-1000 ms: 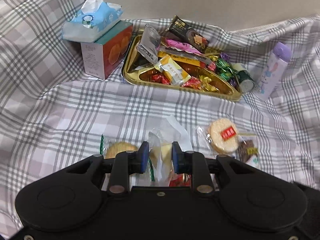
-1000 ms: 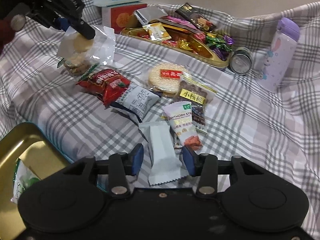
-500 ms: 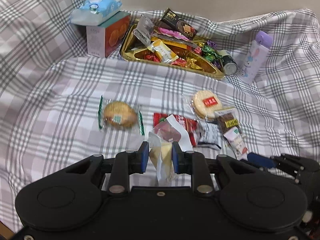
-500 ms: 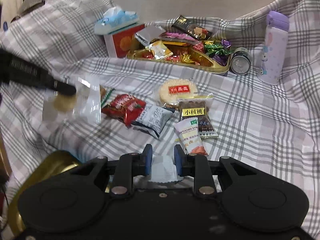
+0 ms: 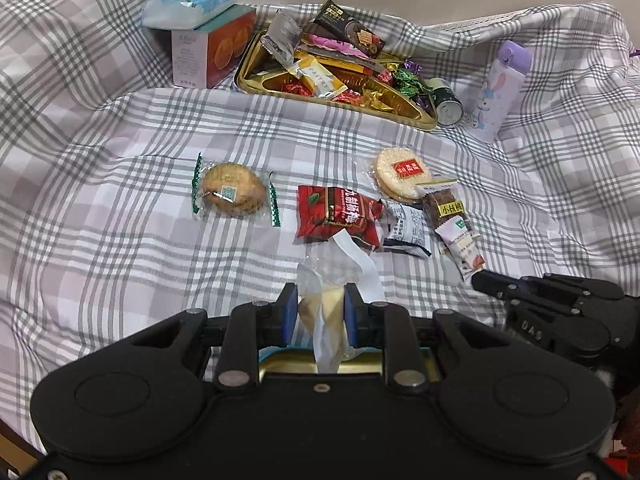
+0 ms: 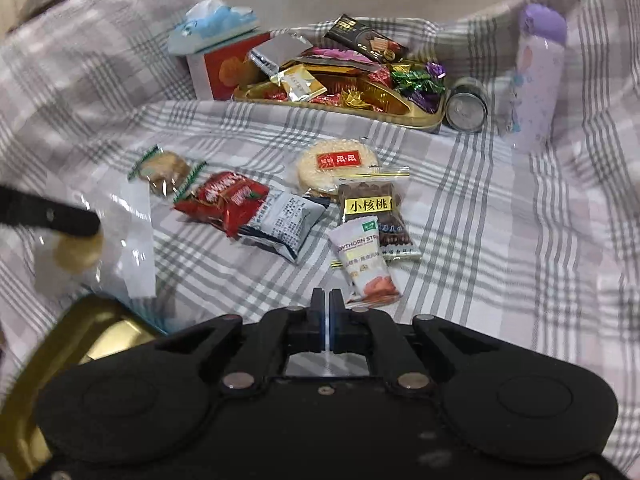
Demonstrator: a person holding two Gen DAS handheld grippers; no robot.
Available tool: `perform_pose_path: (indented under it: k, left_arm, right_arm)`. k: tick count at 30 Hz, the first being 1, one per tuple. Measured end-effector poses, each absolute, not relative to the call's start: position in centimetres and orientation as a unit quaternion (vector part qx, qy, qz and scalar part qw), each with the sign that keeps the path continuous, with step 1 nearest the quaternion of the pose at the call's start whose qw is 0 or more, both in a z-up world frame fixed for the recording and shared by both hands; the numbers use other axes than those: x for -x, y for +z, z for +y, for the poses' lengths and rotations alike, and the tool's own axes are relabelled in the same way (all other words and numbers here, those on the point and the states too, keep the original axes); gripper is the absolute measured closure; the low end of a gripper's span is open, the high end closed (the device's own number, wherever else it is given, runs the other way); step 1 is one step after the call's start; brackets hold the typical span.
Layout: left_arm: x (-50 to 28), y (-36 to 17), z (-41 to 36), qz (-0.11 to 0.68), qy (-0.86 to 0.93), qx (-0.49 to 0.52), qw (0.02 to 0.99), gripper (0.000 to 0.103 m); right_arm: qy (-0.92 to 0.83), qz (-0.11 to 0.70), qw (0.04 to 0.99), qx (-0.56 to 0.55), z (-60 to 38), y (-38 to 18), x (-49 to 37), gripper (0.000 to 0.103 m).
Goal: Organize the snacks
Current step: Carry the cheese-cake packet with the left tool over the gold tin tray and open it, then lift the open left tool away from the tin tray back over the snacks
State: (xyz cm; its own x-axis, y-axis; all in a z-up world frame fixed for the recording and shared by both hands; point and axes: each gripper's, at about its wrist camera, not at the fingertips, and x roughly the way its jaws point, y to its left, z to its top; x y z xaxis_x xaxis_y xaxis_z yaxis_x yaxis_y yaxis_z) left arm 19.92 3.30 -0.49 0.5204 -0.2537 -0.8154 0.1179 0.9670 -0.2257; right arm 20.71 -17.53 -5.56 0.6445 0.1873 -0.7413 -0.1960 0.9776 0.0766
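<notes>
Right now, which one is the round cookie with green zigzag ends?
Find the gold tray piled with sweets at the back of the checked cloth. Come forward to the row of loose snacks. The cookie lies alone at the row's left end, brown, in clear wrap with green edges.

Clear-wrapped pale biscuit (image 5: 322,312): clamped upright, above the near gold tray (image 6: 60,356). On the plaid cloth (image 5: 120,240), mid-area, left to right: round cookie (image 5: 234,194), red packet (image 5: 340,216), grey packet (image 5: 406,228), rice cracker (image 5: 404,172), walnut bar (image 5: 446,206), hawthorn strip (image 5: 464,250). Far tray (image 5: 400,110): heaped.
</notes>
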Motion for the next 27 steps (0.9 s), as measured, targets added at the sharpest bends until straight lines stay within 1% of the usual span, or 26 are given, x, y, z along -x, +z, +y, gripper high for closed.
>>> perform_pose_path:
  k: [9, 14, 18, 21, 23, 27]
  left_arm:
    - [-16.5, -0.3, 2.3, 0.493, -0.14, 0.055, 0.857, 0.072]
    - [-14.8, -1.9, 0.0, 0.51, -0.167, 0.016, 0.844, 0.071]
    - [-13.7, -2.9, -1.3, 0.511, -0.187, 0.007, 0.839, 0.071]
    - [-12.5, -2.8, -2.2, 0.496, -0.19, -0.018, 0.847, 0.069]
    - [-12.0, -2.8, -2.5, 0.486, -0.187, -0.033, 0.853, 0.064]
    - [-12.0, -3.2, -2.5, 0.491, -0.176, -0.036, 0.853, 0.064]
  right_arm:
    - [0.099, 0.382, 0.919, -0.004, -18.2, -3.5, -17.8, 0.099]
    - [0.101, 0.384, 0.918, -0.005, -18.3, -3.5, -16.7, 0.099]
    - [0.098, 0.392, 0.915, -0.014, -18.5, -4.1, -16.0, 0.099]
    - [0.098, 0.397, 0.913, -0.02, -18.6, -4.3, -15.3, 0.099]
    - [0.099, 0.398, 0.912, -0.022, -18.6, -4.4, -14.8, 0.098]
    - [0.106, 0.401, 0.91, -0.017, -18.4, -4.5, -13.9, 0.096]
